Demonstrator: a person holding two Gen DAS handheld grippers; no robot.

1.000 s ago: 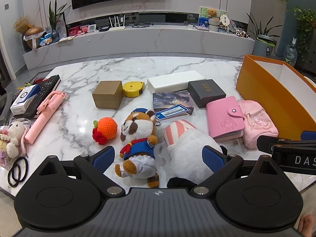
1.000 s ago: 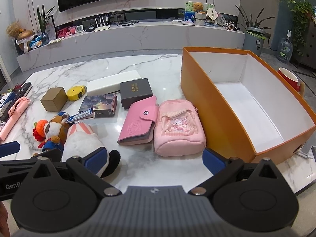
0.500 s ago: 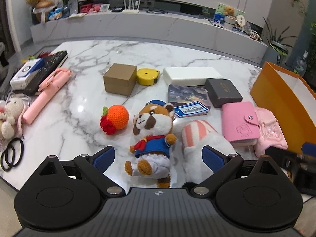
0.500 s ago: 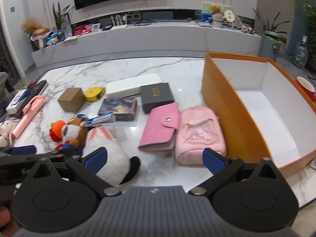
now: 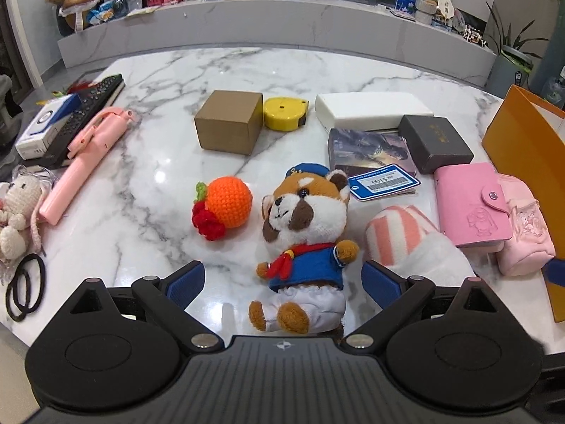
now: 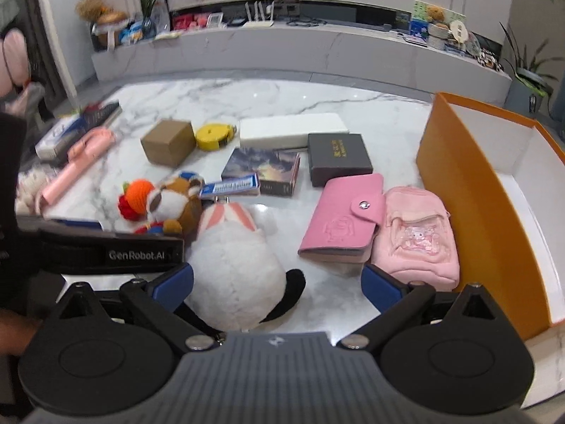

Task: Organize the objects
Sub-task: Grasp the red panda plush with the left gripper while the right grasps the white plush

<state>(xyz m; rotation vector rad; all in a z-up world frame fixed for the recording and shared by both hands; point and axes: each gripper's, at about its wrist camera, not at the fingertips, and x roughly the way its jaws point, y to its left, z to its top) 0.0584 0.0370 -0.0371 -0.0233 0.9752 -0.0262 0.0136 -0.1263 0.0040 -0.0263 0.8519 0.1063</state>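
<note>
A red panda plush in a blue shirt lies on the marble table. My left gripper is open, with the plush's body between its fingers but not touching the pads. A white rabbit plush with pink striped ears lies beside it. My right gripper straddles the rabbit. Its jaws are closing, and the right pad is still clear of the fur. The orange box stands open and empty at the right.
A pink wallet and a pink pouch lie against the orange box. Further back are a dark box, a book, a white box, a yellow tape measure and a brown box. A crochet orange, a pink stick and hair ties lie left.
Both grippers have moved left and lower toward the plushes. The red panda now sits centred between the left fingers, and the white rabbit sits between the right fingers.
</note>
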